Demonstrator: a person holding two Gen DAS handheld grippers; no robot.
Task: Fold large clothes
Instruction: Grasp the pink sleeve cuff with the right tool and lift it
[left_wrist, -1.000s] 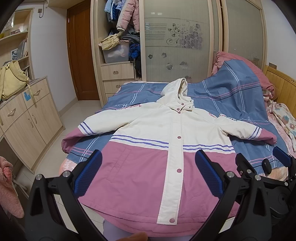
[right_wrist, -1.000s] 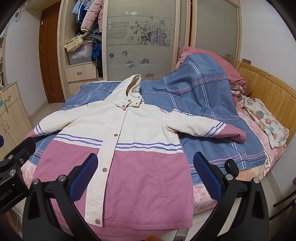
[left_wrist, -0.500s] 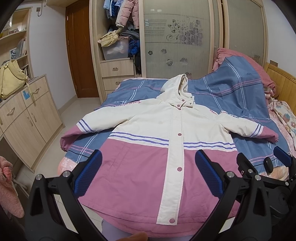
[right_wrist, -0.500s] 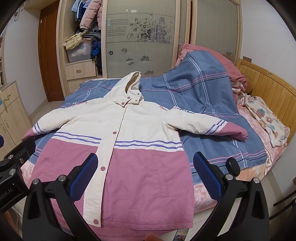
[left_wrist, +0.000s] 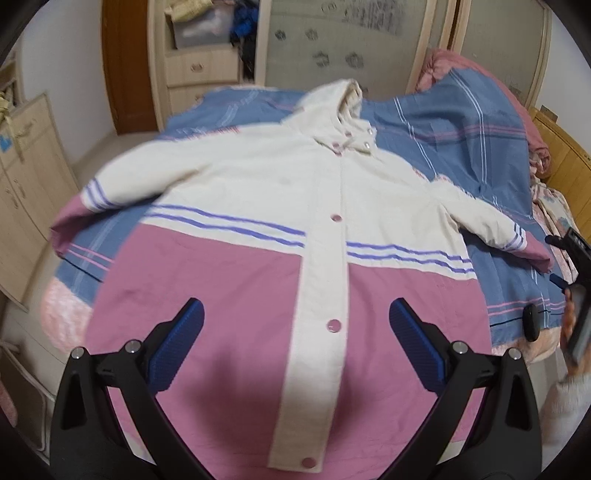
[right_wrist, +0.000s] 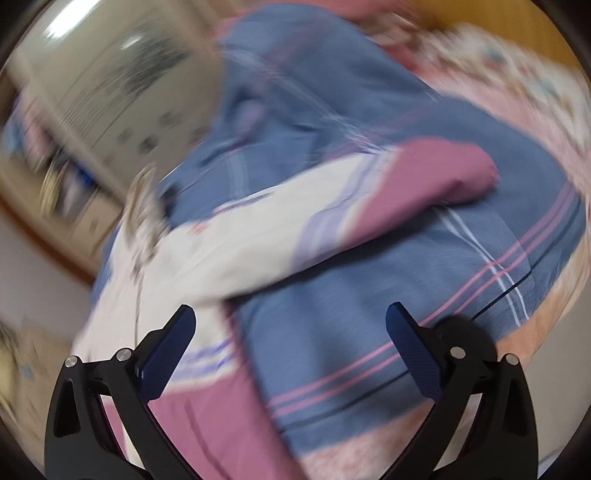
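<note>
A hooded jacket (left_wrist: 280, 206), cream on top and pink below with purple stripes and pink snaps, lies face up and spread flat on the bed, sleeves out to both sides. My left gripper (left_wrist: 295, 325) is open and empty, hovering over the pink lower front near the snap placket. My right gripper (right_wrist: 291, 325) is open and empty; its view is blurred and tilted, above the blue quilt (right_wrist: 369, 295) just below the jacket's right sleeve (right_wrist: 332, 218) with its pink cuff (right_wrist: 443, 177). The right gripper also shows at the right edge of the left wrist view (left_wrist: 572, 280).
A blue plaid quilt (left_wrist: 461, 122) covers the bed and is bunched up at the back right. A wardrobe with drawers (left_wrist: 199, 66) stands behind. A cabinet (left_wrist: 26, 177) is on the left. A wooden headboard (left_wrist: 565, 155) is on the right.
Both grippers have moved forward and lower over the bed. The right one has swung quickly to the right toward the jacket's right sleeve, blurring its view. Both stay open.
</note>
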